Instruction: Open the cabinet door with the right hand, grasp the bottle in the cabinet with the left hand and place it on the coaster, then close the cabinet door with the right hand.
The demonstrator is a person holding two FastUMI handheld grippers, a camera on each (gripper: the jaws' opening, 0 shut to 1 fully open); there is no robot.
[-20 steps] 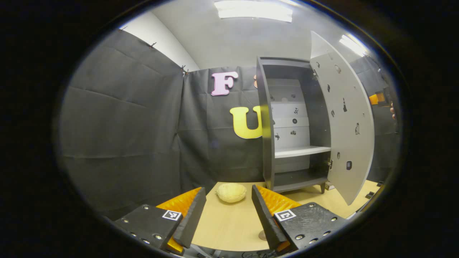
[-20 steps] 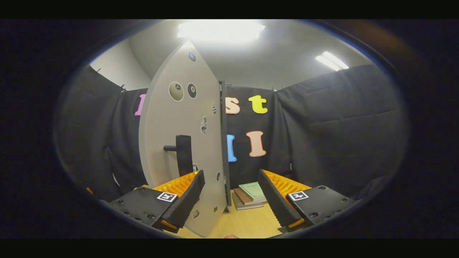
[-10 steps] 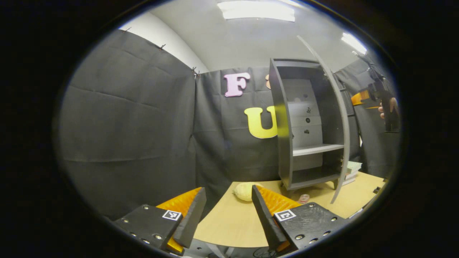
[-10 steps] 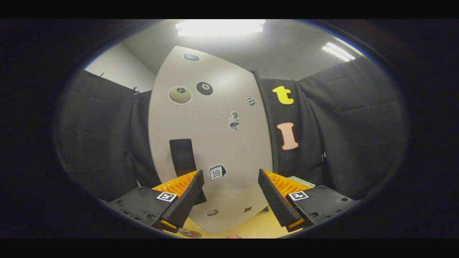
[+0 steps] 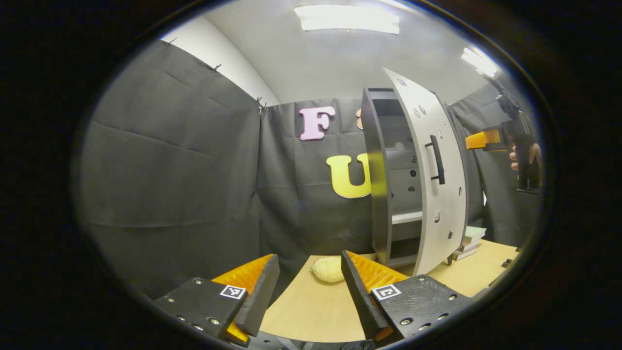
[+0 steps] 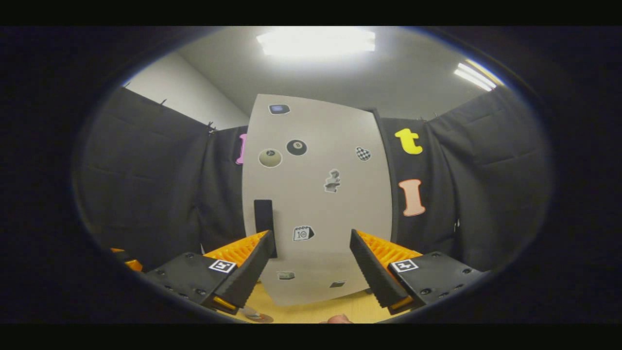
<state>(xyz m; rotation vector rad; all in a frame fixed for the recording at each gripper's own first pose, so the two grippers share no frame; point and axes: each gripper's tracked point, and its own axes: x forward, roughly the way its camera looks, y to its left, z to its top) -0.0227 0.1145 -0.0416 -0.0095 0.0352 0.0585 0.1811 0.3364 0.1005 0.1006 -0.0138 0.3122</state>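
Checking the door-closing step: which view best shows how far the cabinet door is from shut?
The left gripper view: the cabinet door stands at an angle off the cabinet, leaving a gap. The right gripper view faces the door front-on, so the gap cannot be judged.

Each hand-held gripper has two wedge-shaped fingers with ribbed inner faces, mounted on flat black plates. The left hand-held gripper (image 5: 308,287) carries a small square black-and-white marker on each plate, and round silver screws near the edges. The right hand-held gripper (image 6: 311,265) has the same markers and darker screws.
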